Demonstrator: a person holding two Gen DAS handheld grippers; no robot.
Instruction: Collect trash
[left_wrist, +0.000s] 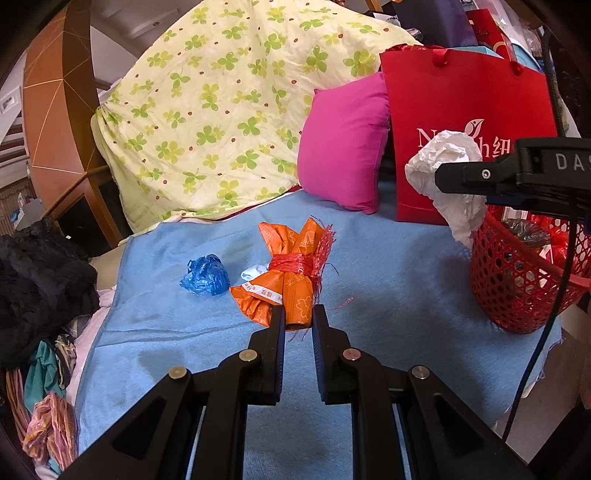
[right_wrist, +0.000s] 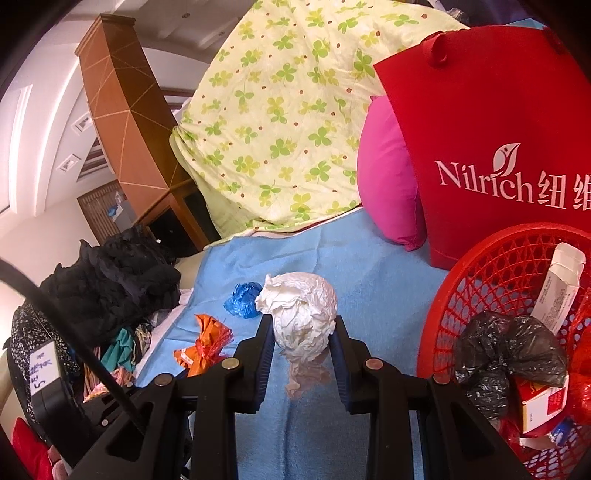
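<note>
My right gripper (right_wrist: 301, 325) is shut on a crumpled white paper ball (right_wrist: 299, 312) and holds it above the blue cloth, left of the red mesh basket (right_wrist: 476, 280). The ball also shows in the left wrist view (left_wrist: 443, 177), above the basket's rim (left_wrist: 517, 277). My left gripper (left_wrist: 298, 314) is closed on the near end of an orange wrapper bundle (left_wrist: 291, 273) tied with red string, which lies on the blue cloth (left_wrist: 388, 277). A crumpled blue plastic wad (left_wrist: 205, 275) lies left of the bundle; it also shows in the right wrist view (right_wrist: 242, 299).
The basket holds a black plastic bag (right_wrist: 506, 354), a white carton (right_wrist: 561, 284) and a small box (right_wrist: 543, 406). A red paper bag (left_wrist: 465, 122) and pink pillow (left_wrist: 343, 144) stand behind. A clover-print quilt (left_wrist: 221, 110) is at the back. Dark clothes (left_wrist: 40, 280) are piled left.
</note>
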